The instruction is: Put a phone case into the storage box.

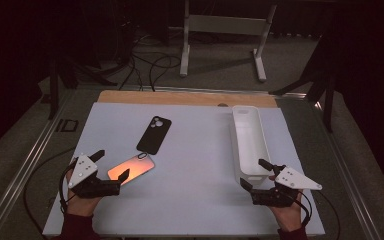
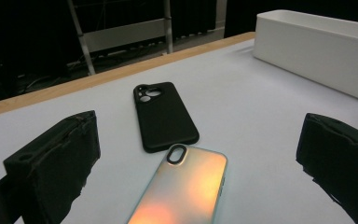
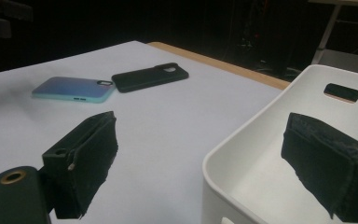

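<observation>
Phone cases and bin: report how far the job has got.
Done: nothing yet; the white bin looks empty. In hand: the left gripper hangs open at the iridescent case, not gripping it; the right gripper is open at the bin's near end. Left: probably both this case and the black case, both lying on the table.

White table [image 1: 195, 200], wooden strip along far edge. Left gripper [image 1: 112, 165] at near-left, jaws spread wide, nothing between pads; iridescent phone case [image 1: 131, 167] lying flat just ahead, one jaw tip over its near corner. Black phone case [image 1: 154, 134] flat beyond it, close but apart. Right gripper [image 1: 255, 173] at near-right, jaws apart, empty, at near end of long white bin [image 1: 250, 140]. Bin interior bare.
</observation>
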`<state>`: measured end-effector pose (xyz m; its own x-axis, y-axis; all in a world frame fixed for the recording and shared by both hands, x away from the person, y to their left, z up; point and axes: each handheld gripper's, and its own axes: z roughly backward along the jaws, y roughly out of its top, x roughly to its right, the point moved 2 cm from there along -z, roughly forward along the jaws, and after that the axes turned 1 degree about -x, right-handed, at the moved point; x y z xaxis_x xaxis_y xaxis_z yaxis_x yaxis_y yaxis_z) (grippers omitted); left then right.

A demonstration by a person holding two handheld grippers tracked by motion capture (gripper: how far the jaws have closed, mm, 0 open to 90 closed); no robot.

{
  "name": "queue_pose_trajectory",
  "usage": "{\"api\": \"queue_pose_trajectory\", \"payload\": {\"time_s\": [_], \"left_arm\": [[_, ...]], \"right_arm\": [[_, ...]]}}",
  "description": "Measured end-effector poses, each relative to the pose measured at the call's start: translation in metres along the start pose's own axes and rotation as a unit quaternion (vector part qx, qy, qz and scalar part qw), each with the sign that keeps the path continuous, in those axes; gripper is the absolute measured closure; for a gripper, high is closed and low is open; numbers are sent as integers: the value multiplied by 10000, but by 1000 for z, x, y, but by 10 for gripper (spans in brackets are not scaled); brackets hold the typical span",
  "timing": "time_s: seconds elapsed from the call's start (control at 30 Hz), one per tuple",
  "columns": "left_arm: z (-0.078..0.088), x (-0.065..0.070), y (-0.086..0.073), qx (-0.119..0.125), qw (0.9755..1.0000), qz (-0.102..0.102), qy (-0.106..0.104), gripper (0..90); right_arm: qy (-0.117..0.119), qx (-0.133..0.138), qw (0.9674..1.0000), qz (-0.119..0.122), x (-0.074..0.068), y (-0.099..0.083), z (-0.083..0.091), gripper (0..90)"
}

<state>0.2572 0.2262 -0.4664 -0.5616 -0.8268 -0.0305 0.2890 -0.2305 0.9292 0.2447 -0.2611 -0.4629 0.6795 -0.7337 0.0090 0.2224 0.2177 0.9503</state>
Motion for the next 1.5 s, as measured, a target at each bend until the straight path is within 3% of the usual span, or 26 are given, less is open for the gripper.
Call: {"api": "queue_pose_trajectory", "payload": {"time_s": [0.53,0.93,1.07,1.27,1.5], "left_arm": [[-12,-4,3,-393,9990,-234,-7,0],[-25,-10,1,-739,9970,-229,-99,0],[-33,-11,-1,-980,9948,-257,-127,0],[-42,-12,-4,-1155,9927,-287,-178,0],[-54,-14,-8,-1450,9884,-355,-290,0]], "right_arm": [[-109,-19,9999,60,2,1,3,99],[-170,-72,9998,85,4,1,2,99],[-180,-65,9998,64,4,1,2,99],[-183,-61,9998,85,4,2,2,99],[-195,-77,9998,55,6,1,2,100]]}}
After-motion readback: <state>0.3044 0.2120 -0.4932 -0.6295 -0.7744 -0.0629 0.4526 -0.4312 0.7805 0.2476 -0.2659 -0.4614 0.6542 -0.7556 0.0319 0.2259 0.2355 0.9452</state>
